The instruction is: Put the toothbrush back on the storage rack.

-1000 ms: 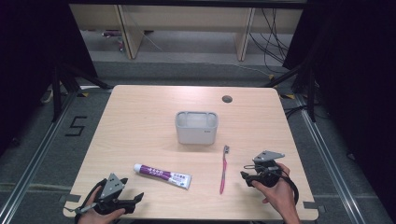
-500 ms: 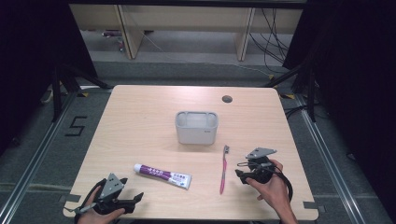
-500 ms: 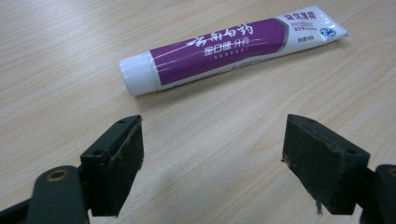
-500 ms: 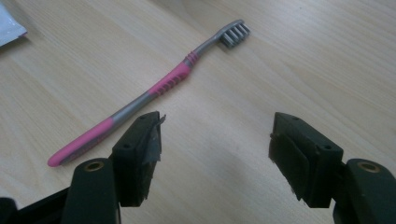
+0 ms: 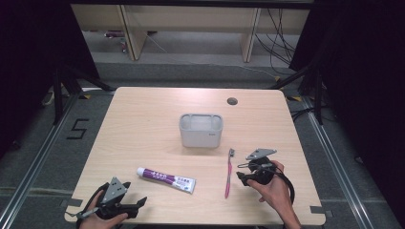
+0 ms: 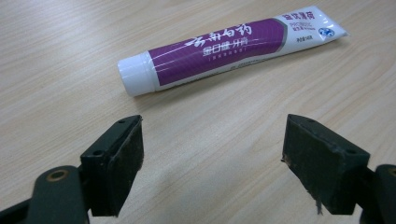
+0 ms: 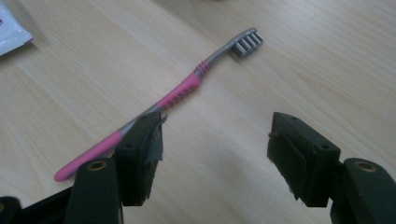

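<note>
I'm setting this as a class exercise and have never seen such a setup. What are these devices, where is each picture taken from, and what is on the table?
A person sits at a wooden table, holding a hand-operated gripper in each hand: the left gripper and the right gripper. One picture looks down from above. The other two come from small cameras riding on each gripper, looking along its two black fingers. On the table lie a purple-and-white toothpaste tube, a pink toothbrush and a grey container. Both grippers are open and hold nothing; the right one is close to the toothbrush.

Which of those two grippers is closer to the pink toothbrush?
Right. The right gripper sits just beside the toothbrush, jaws open. The left gripper rests at the table's near-left corner, beyond the toothpaste tube.
</note>
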Motion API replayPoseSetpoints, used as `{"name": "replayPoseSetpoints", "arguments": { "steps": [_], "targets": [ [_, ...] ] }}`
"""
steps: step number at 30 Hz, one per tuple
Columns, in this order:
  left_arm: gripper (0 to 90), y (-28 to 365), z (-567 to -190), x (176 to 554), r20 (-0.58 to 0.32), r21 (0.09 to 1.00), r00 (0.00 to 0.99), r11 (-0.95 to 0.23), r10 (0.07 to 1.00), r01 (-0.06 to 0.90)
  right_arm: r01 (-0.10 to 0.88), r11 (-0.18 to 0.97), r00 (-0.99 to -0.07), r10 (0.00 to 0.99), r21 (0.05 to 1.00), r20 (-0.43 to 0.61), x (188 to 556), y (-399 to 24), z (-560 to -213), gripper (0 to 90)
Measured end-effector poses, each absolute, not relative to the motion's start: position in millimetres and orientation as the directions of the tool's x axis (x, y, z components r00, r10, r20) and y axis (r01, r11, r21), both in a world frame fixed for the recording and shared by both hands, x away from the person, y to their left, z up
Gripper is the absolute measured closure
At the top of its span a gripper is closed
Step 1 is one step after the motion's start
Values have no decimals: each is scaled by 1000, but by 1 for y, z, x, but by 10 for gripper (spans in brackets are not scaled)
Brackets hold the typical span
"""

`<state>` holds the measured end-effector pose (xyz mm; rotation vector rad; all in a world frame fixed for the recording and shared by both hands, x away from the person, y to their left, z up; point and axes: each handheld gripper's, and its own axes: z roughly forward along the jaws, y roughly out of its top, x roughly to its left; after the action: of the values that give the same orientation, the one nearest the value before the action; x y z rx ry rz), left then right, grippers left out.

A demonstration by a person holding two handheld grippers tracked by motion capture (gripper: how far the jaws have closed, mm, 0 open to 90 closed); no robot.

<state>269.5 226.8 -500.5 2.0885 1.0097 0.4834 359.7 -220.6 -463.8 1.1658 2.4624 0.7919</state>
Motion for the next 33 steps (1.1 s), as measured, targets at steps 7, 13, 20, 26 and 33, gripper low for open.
{"name": "replayPoseSetpoints", "arguments": {
  "steps": [7, 13, 20, 26, 33],
  "targets": [
    [200, 227, -500, 269, 13, 765, 616, -405, 788, 501, 613, 551, -647, 761, 567, -40, 366, -208, -462, 444],
    [201, 227, -501, 269, 12, 767, 619, -404, 786, 499, 621, 562, -654, 756, 547, -35, 372, -197, -464, 489],
    [202, 227, -501, 269, 15, 764, 621, -410, 784, 499, 633, 581, -661, 750, 512, -34, 384, -181, -468, 507],
    [202, 227, -501, 269, 12, 766, 620, -406, 785, 499, 649, 581, -656, 754, 491, -24, 390, -174, -471, 520],
    [202, 226, -501, 269, 12, 764, 621, -408, 784, 500, 656, 601, -662, 749, 457, -35, 396, -169, -477, 520]
  ]
}}
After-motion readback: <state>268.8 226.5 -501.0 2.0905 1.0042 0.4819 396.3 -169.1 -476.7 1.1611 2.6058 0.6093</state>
